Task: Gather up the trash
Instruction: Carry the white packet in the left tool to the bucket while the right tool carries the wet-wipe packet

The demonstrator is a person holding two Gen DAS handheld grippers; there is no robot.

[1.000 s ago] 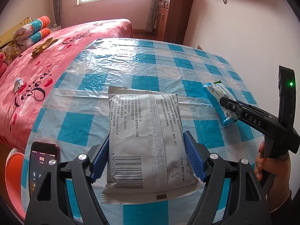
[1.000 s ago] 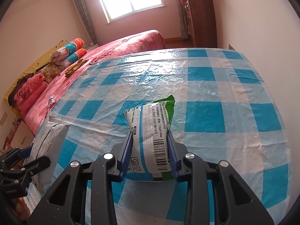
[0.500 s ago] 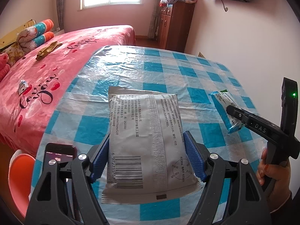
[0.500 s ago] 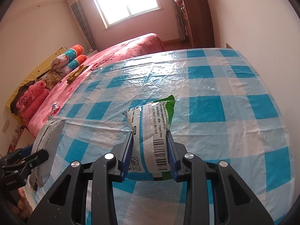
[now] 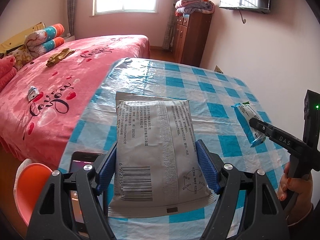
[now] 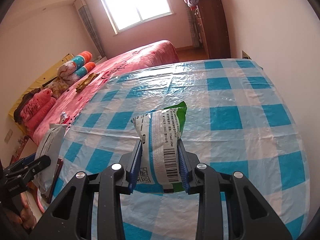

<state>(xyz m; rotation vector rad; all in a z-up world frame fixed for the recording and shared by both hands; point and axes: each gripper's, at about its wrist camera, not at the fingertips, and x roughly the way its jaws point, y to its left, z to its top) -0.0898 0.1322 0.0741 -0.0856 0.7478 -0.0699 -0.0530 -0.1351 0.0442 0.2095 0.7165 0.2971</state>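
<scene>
Left tool (image 5: 156,168): its blue pads press on both long sides of the grey packet, jaws set fairly wide to span it; it also shows at the left edge of the right wrist view (image 6: 30,166).
Grey packet (image 5: 156,152): a flat silver-grey pack with black print and a barcode, held lengthwise between the left tool's pads, its far end reaching out over the worktop; it looks raised off the cloth, though a last touch cannot be ruled out.
Right tool (image 6: 160,166): jaws set narrow, blue pads clamped on the two sides of the green packet; in the left wrist view it comes in from the right (image 5: 258,125), gripped by a hand (image 5: 294,186).
Green packet (image 6: 160,146): a small white, teal and green pack with a barcode, squeezed at its near half, its far end tilted upward above the worktop; in the left wrist view it sticks out past the right tool's tip (image 5: 247,122).
Worktop (image 6: 240,104): covered with a blue-and-white checked cloth under a shiny clear sheet.
Phone (image 5: 80,166): dark, screen lit, lying at the near left edge of the worktop, partly hidden behind the left tool.
Bed (image 5: 60,84): pink blanket with hearts and lettering, just beside the worktop's left edge; rolled bedding lies at its far left.
Cabinet (image 5: 190,36): brown wood, against the far wall, with a folded blanket on top.
</scene>
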